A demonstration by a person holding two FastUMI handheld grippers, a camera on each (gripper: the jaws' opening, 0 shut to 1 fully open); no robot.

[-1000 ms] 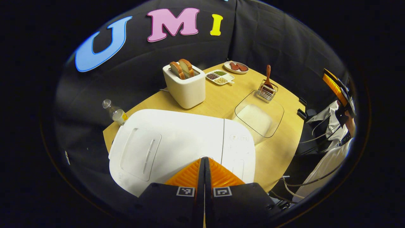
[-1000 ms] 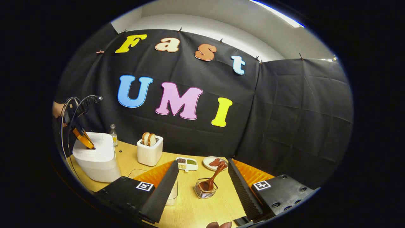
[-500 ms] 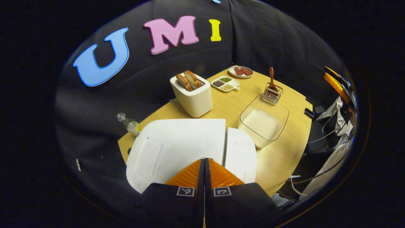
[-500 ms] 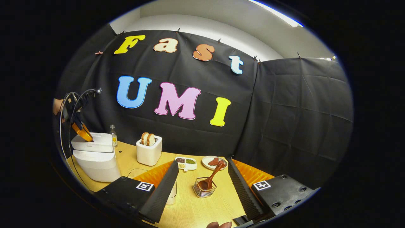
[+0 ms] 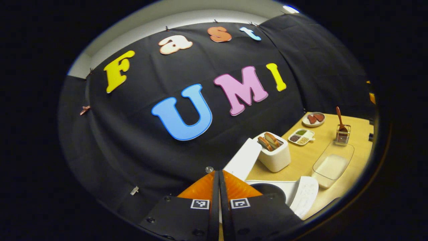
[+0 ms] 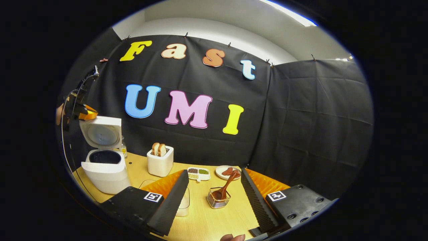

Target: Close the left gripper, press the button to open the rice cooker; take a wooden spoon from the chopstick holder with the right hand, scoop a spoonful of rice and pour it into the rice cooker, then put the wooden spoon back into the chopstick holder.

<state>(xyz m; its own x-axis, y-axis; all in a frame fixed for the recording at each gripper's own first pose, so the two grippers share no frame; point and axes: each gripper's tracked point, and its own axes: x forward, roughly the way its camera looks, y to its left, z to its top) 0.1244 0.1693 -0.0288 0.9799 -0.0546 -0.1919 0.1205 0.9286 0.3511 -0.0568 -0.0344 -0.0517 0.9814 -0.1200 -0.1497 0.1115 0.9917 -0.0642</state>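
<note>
The spoon (image 6: 226, 187) – dark wood, light and stiff – stands tilted in the wire holder (image 6: 218, 202) on the tabletop (image 6: 207, 224), bowl down; grip the bare handle. Right gripper (image 6: 214, 187) fingers are spread, empty. Left gripper (image 5: 219, 174) fingers are pressed together above the open cooker (image 6: 105, 169).

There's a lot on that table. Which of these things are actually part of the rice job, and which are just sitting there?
Part of the job:
rice cooker, lid up
wooden spoon
chopstick holder, holding the spoon
glass dish of rice
left gripper and right gripper

Just lying about:
toaster with bread
sectioned dish of grains
plate of meat
bottle
</note>
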